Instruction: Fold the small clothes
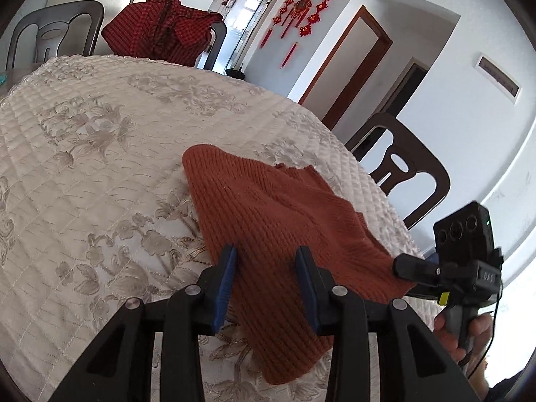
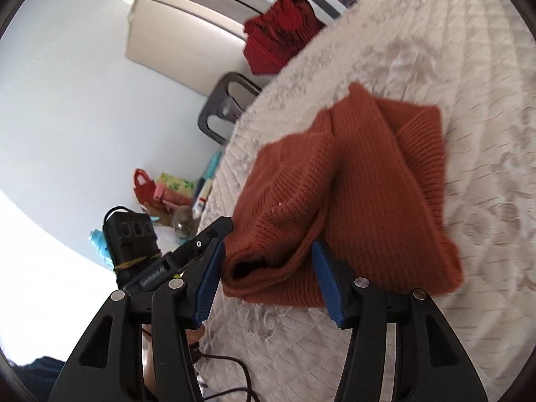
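A rust-orange ribbed knit garment [image 1: 281, 207] lies partly folded on the cream quilted table cover [image 1: 100, 167], near the table's edge. My left gripper [image 1: 266, 258] is open, its blue pads straddling the near part of the knit without pressing it. In the right wrist view the same garment [image 2: 361, 184] shows a doubled, rolled edge at its near corner. My right gripper [image 2: 268, 251] is open wide, with that rolled edge between the pads but not pinched. The right gripper also shows in the left wrist view, where a hand [image 1: 469, 331] holds its handle at the garment's right corner.
A red checked garment [image 1: 160, 26] hangs over a chair at the far side of the table. More dark chairs [image 1: 402, 167] [image 2: 227, 107] stand around the table cover [image 2: 469, 67]. Bags and boxes [image 2: 167, 191] sit on the floor by the wall.
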### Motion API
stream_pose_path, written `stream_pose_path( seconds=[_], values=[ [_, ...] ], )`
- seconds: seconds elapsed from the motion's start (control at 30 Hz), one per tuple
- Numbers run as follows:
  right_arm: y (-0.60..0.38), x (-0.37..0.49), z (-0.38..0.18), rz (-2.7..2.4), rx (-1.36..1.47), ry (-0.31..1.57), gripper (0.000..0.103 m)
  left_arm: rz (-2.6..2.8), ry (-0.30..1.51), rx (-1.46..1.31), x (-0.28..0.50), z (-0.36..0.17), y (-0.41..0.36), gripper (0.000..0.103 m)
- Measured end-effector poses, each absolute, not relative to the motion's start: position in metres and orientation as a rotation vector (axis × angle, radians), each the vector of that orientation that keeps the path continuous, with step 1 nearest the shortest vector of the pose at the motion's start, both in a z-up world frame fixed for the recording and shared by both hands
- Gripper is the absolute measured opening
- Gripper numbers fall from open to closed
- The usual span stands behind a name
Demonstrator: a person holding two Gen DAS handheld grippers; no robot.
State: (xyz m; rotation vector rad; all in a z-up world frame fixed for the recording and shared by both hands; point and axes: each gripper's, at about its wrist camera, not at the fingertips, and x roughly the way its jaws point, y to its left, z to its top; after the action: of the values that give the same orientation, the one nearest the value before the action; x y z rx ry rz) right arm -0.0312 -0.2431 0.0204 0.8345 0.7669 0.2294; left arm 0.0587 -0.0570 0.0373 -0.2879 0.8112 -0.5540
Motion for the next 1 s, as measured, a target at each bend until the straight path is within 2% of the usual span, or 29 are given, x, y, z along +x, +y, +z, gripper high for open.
stream_pose_path(
  seconds=[0.27,0.3,0.37,0.43,0.7,0.9,1.0],
  values=[
    [-0.243,-0.009,0.013,0.167,0.865,0.822,0.054,-0.559,0.797,-0.264,0.060,0.035,-0.059,0.039],
    [-0.245,-0.008,0.014,0.156,0.869,0.812,0.050,-0.558,0.796,-0.260,0.059,0.035,-0.059,0.039],
    [-0.246,-0.007,0.016,0.114,0.839,0.801,0.025,-0.559,0.791,-0.255,0.059,0.037,-0.059,0.039],
    [-0.246,-0.008,0.021,0.103,0.808,0.783,0.021,-0.562,0.784,-0.251,0.059,0.040,-0.061,0.039],
    [-0.258,-0.041,0.061,0.057,0.682,0.635,0.018,-0.630,0.731,-0.199,0.058,0.062,-0.088,0.039],
    [-0.280,-0.058,0.020,-0.053,0.727,0.717,0.018,-0.648,0.772,-0.157,0.059,0.044,-0.105,0.039],
    [-0.283,-0.063,0.017,-0.042,0.754,0.690,0.018,-0.644,0.767,-0.148,0.056,0.045,-0.104,0.039]
  ],
)
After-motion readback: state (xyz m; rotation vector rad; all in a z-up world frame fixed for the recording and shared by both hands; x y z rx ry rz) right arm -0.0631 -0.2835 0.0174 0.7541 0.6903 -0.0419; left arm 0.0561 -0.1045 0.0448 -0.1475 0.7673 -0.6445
